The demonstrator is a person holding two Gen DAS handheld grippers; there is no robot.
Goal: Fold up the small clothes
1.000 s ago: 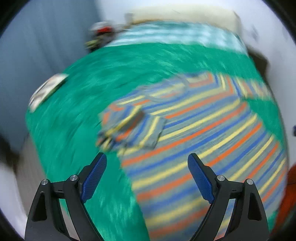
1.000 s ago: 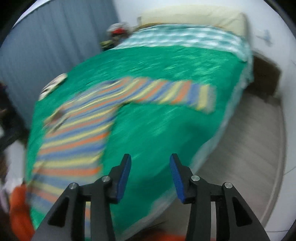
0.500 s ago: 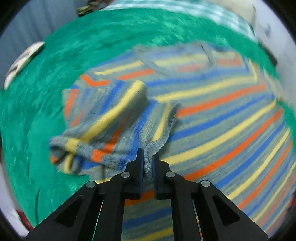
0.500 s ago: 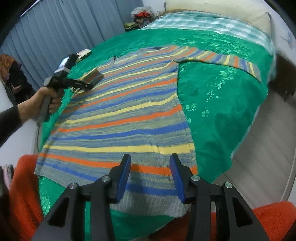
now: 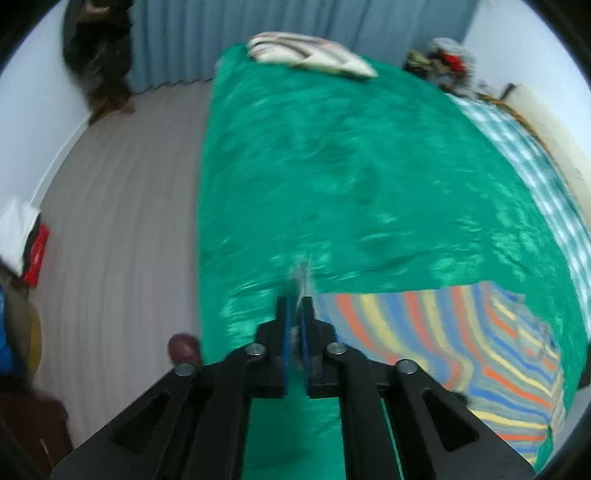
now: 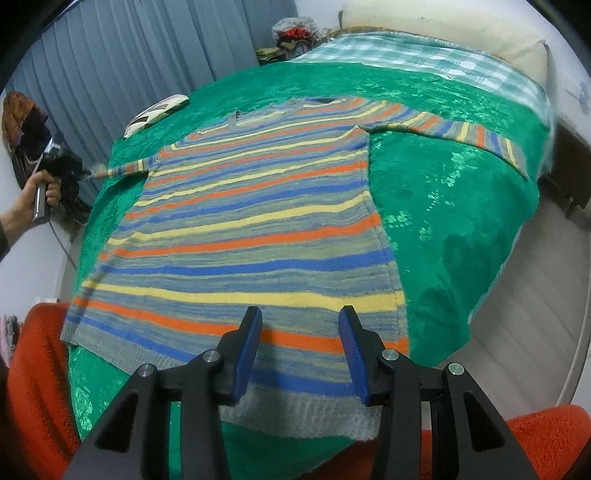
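Observation:
A striped knit sweater (image 6: 251, 221) in grey, blue, orange and yellow lies flat on the green bedspread (image 6: 443, 206). Its right sleeve (image 6: 461, 133) stretches out toward the bed's far right edge. The left sleeve (image 5: 424, 325) is pulled out straight to the side. My left gripper (image 5: 295, 306) is shut on that sleeve's cuff, and a tuft of grey knit pokes out past the pads. In the right wrist view, a hand holds the left gripper (image 6: 83, 171) at the bed's left edge. My right gripper (image 6: 301, 332) stands open just above the sweater's hem, holding nothing.
A folded pale cloth (image 6: 155, 112) lies near the bed's far left corner. A checked sheet (image 6: 406, 59) and a pillow (image 6: 461, 33) sit at the head. Grey curtains (image 6: 129, 62) hang behind. Orange fabric (image 6: 33, 369) is in the foreground, and bare floor (image 5: 122, 221) runs beside the bed.
My left gripper closed on the folded-in sleeve cuff, rolled, and drew the sleeve out sideways off the sweater's body. The right gripper swung over the hem, then held still.

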